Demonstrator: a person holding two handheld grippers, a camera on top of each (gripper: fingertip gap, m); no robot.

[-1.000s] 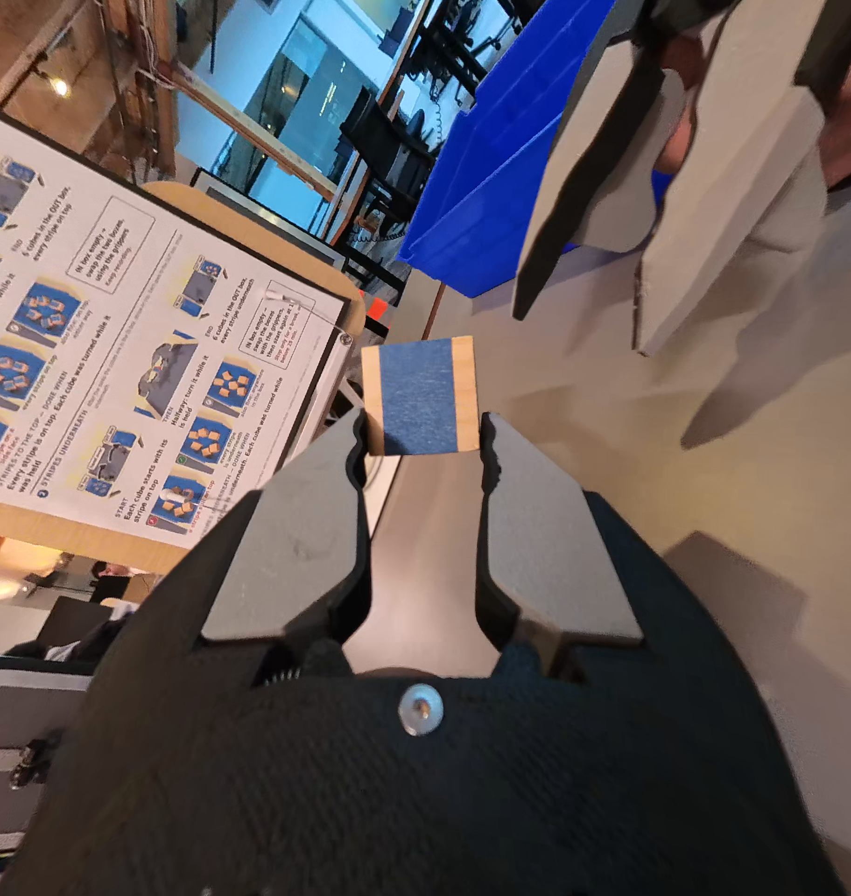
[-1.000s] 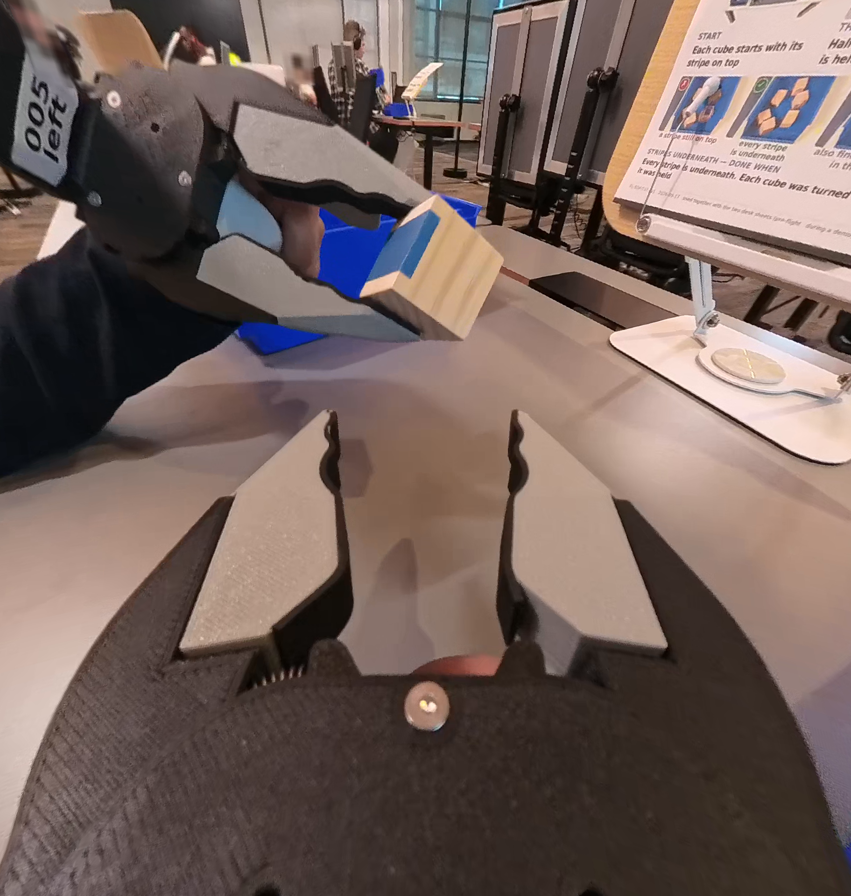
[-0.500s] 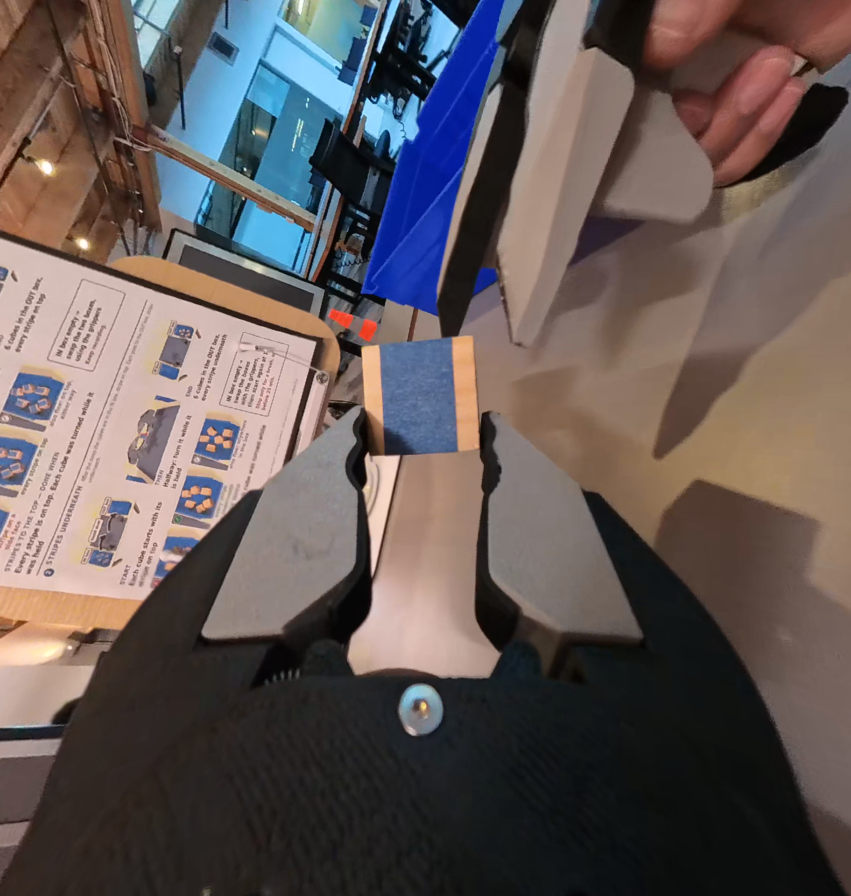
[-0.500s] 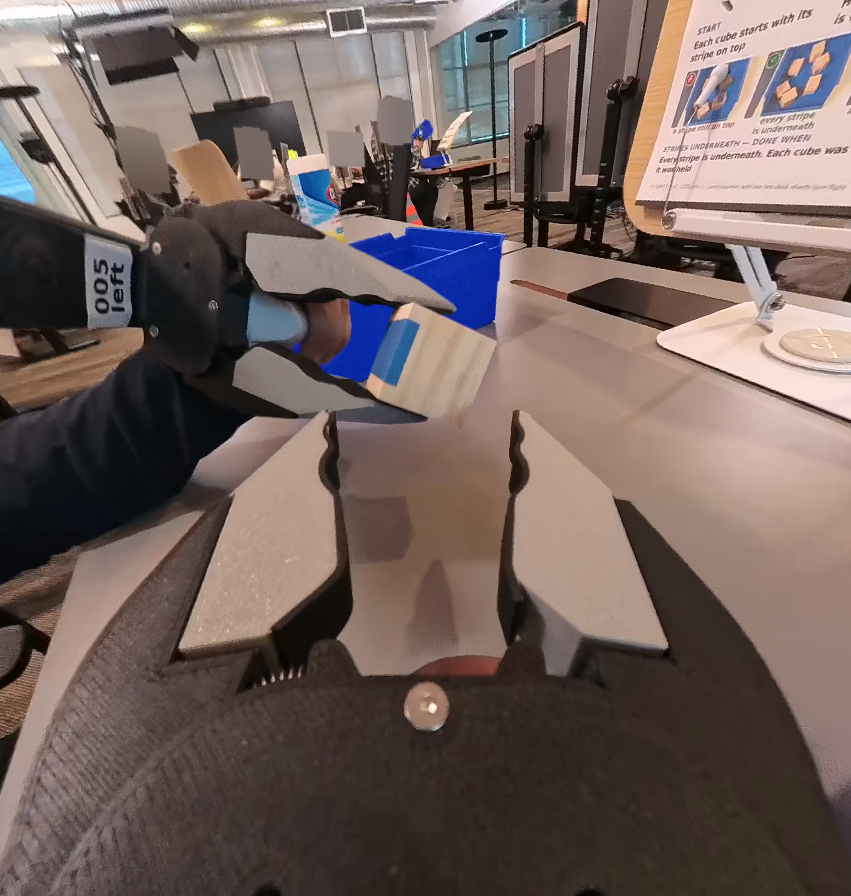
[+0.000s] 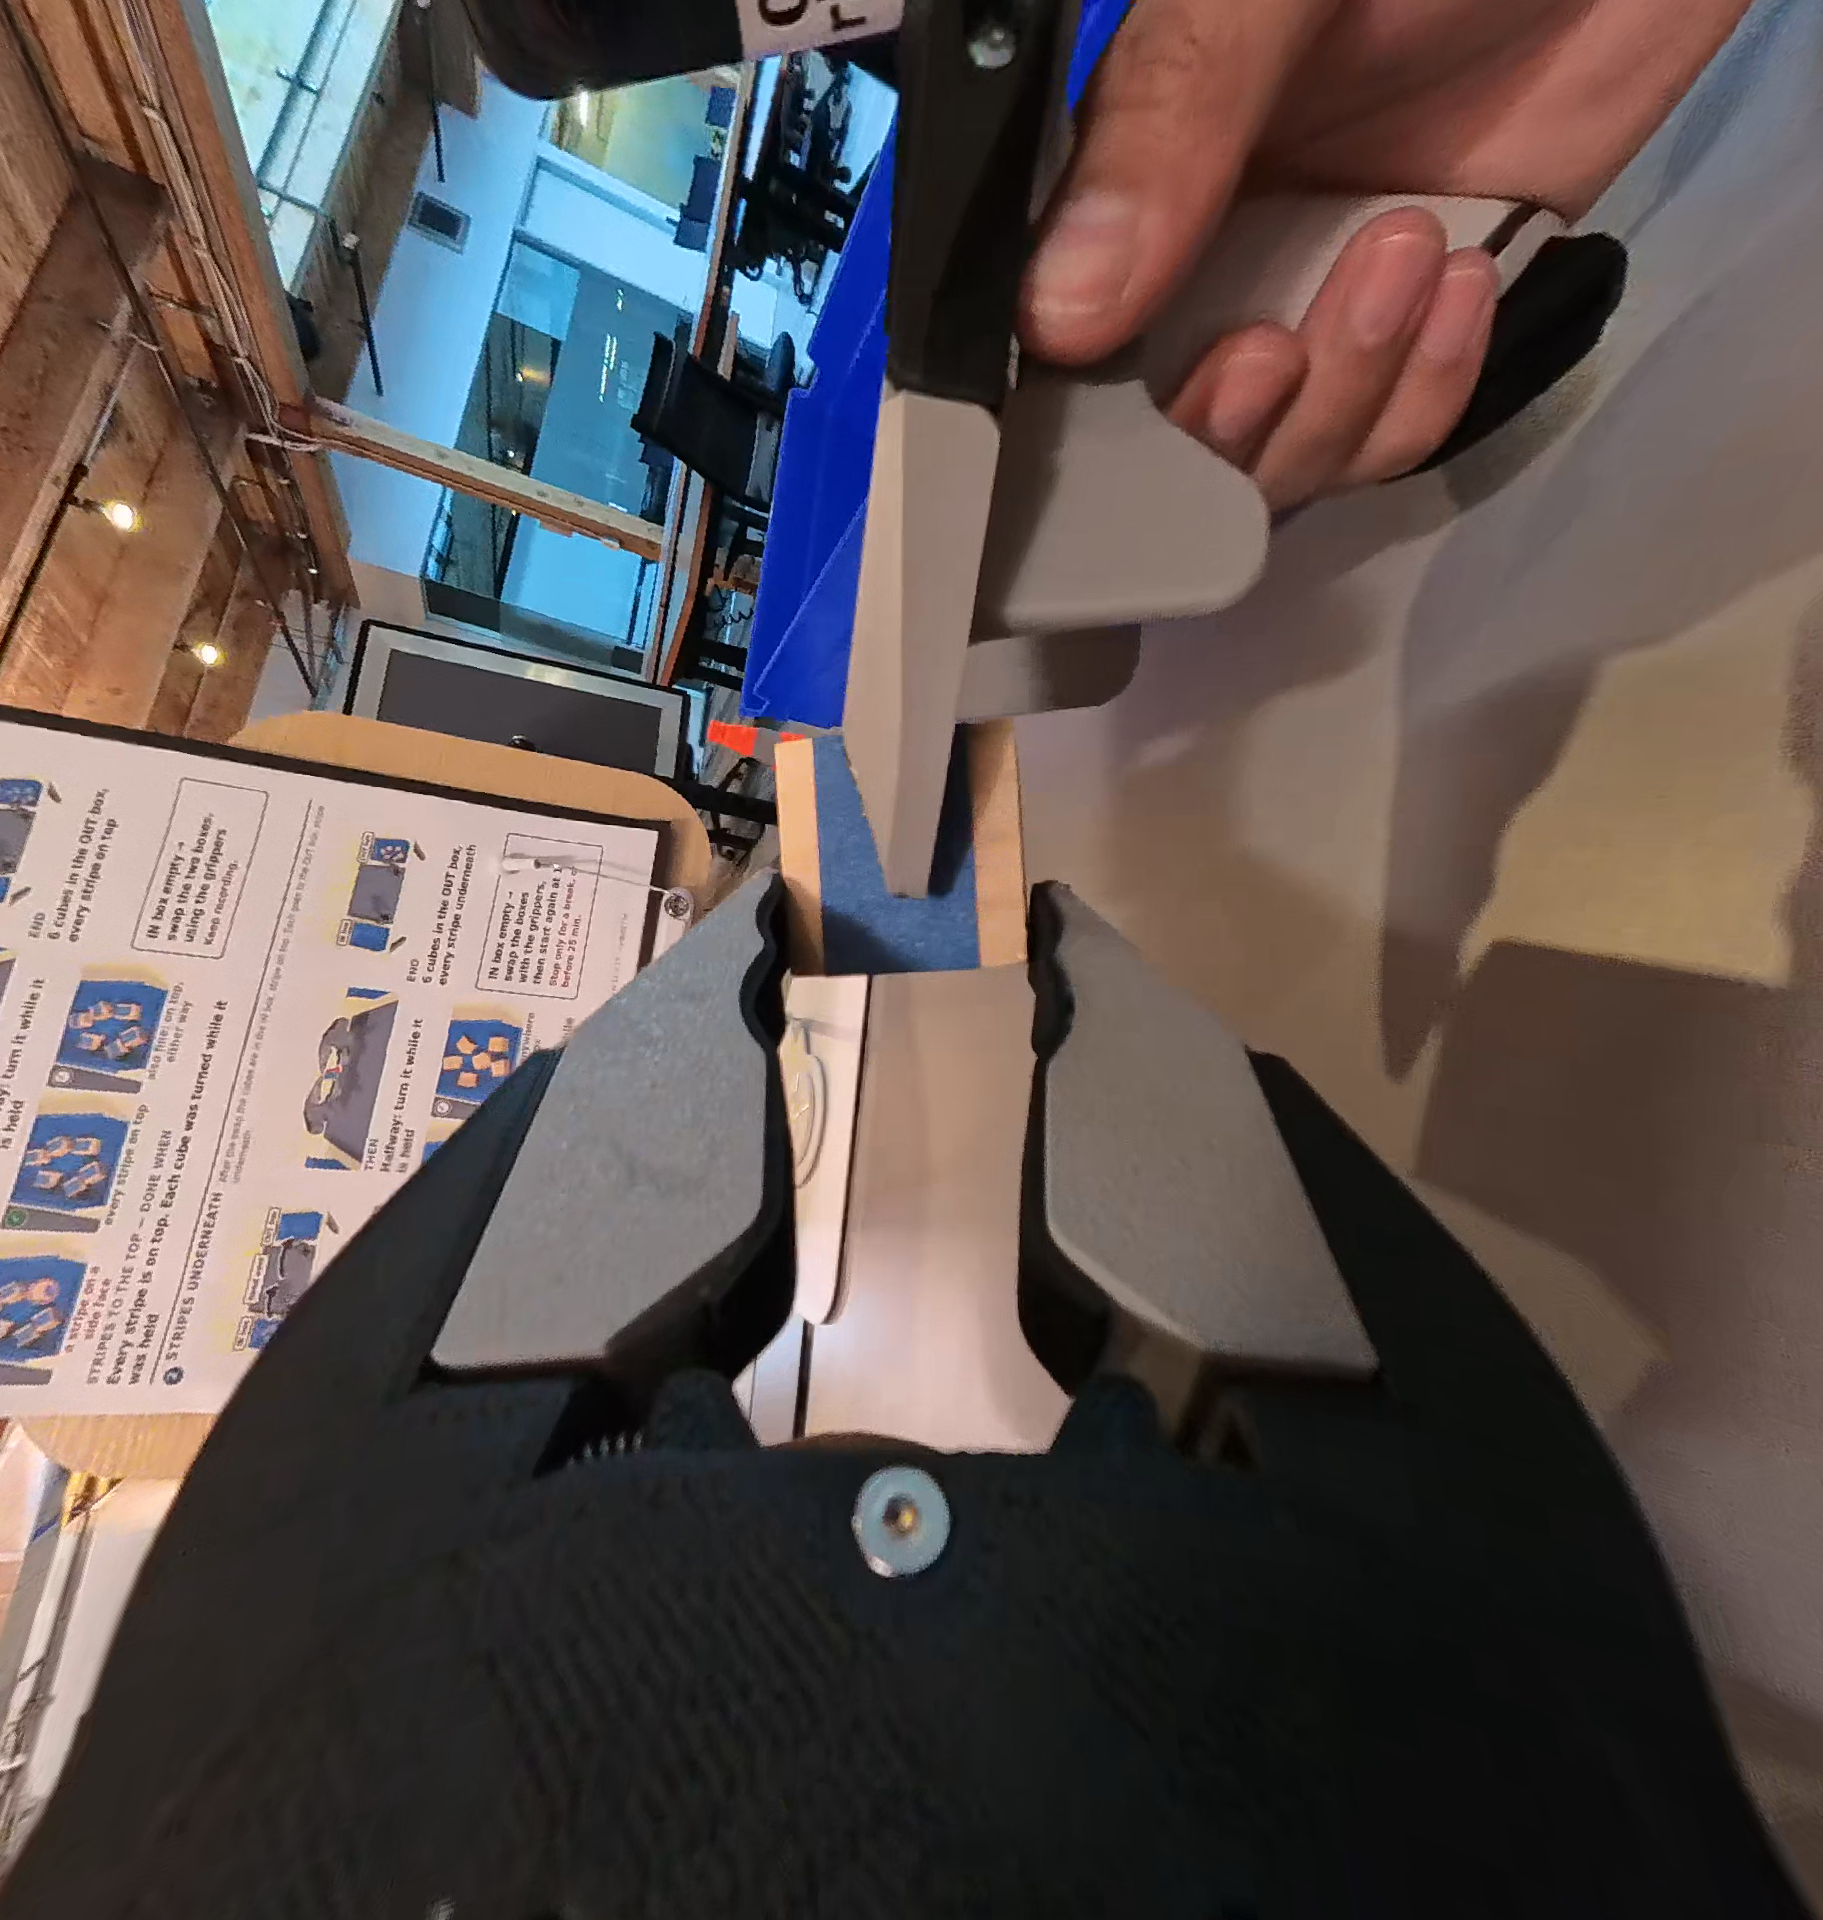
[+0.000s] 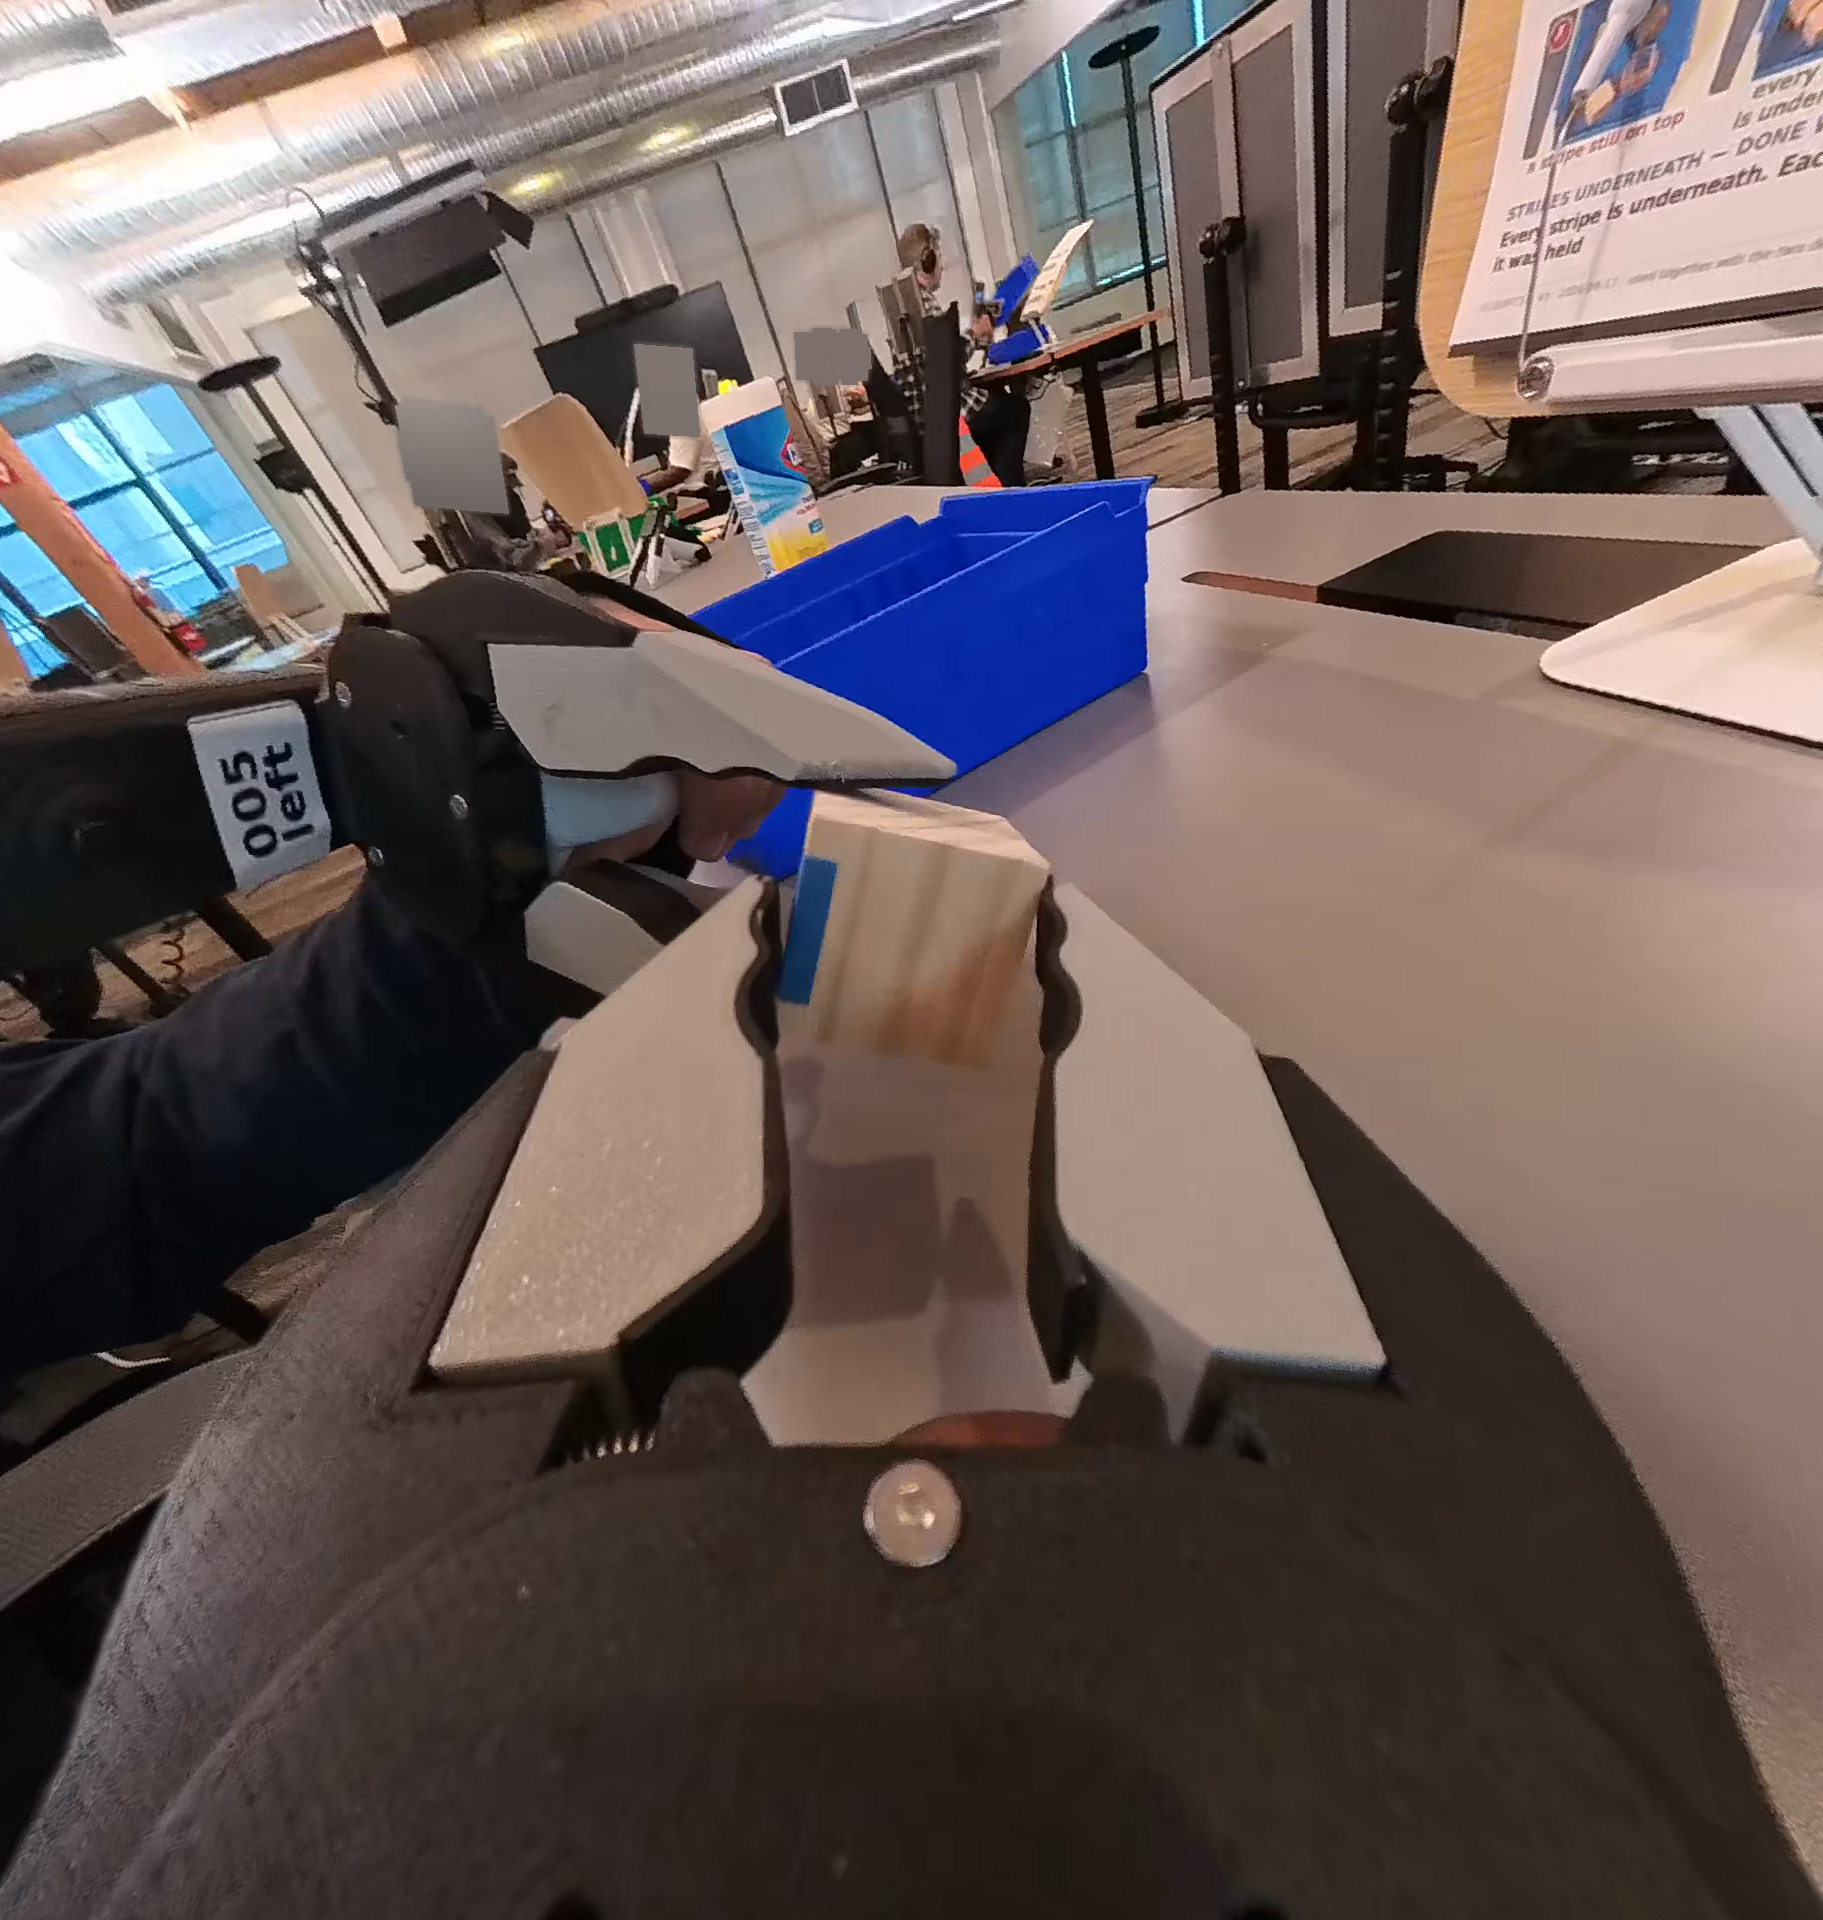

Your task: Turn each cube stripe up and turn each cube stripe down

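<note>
1. Left gripper [image 5: 907, 914]: fingertips pinch the wooden cube [image 5: 855, 925] on two opposite plain faces. The grip sits right at the tips, with little pad overlap.
2. Right gripper [image 6: 907, 935]: its fingers straddle the same cube crosswise and appear pressed onto it. In the left wrist view one right finger lies flat across the striped face, and the other is behind the cube. A hand [image 5: 1302, 208] squeezes the right gripper's handle.
3. Cube location: off the grey table [image 6: 1406, 883], held in the air between both grippers, with the blue bin [image 6: 990, 644] just beyond. An instruction board [image 5: 263, 1039] stands to the side.
4. Risk (judgement): both grips are shallow. If either pair lets go before the other is firm, the cube could twist out and drop to the table.
5. Risk (judgement): the two grippers are at cross angles, so uneven pulling could lever the cube askew.
6. Cube appearance: pale wood with straight grain and crisp edges. One face carries a wide blue tape stripe with bare wood margins. It is slightly tilted in the right wrist view.
</note>
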